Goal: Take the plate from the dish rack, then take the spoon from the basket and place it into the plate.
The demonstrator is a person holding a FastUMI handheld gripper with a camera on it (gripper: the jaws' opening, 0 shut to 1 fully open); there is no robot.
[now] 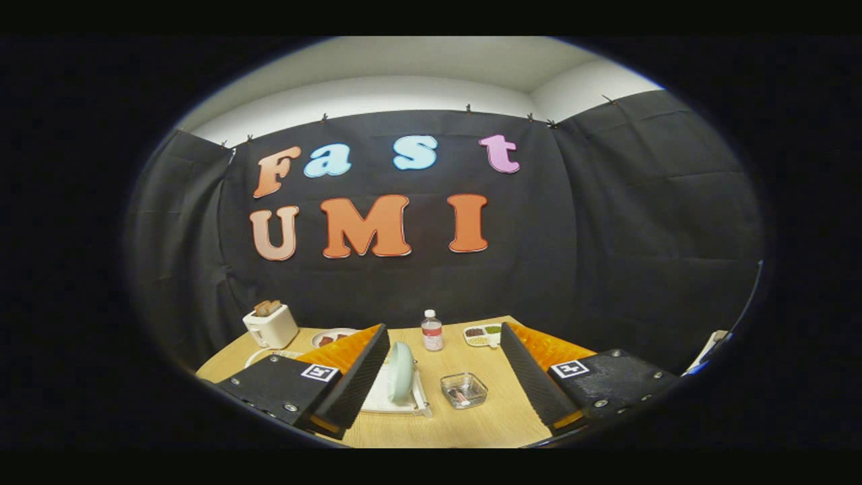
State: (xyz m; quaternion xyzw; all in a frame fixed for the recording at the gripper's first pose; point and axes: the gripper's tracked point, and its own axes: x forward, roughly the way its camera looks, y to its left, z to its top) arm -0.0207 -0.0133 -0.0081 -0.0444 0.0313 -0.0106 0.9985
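Note:
A pale green plate (401, 371) stands on edge in a white dish rack (390, 401) on the wooden table (465, 421), just ahead of my left finger. A small clear square basket (464, 389) sits to the right of the rack, between my fingers, with a spoon (458, 396) lying inside. My gripper (441, 414) is open, raised above the near side of the table, and holds nothing.
A white toaster (271, 325) with bread stands at the far left. A small plate of food (332, 336) lies behind my left finger. A water bottle (432, 330) stands at the far middle, and a divided snack tray (482, 334) lies beside it.

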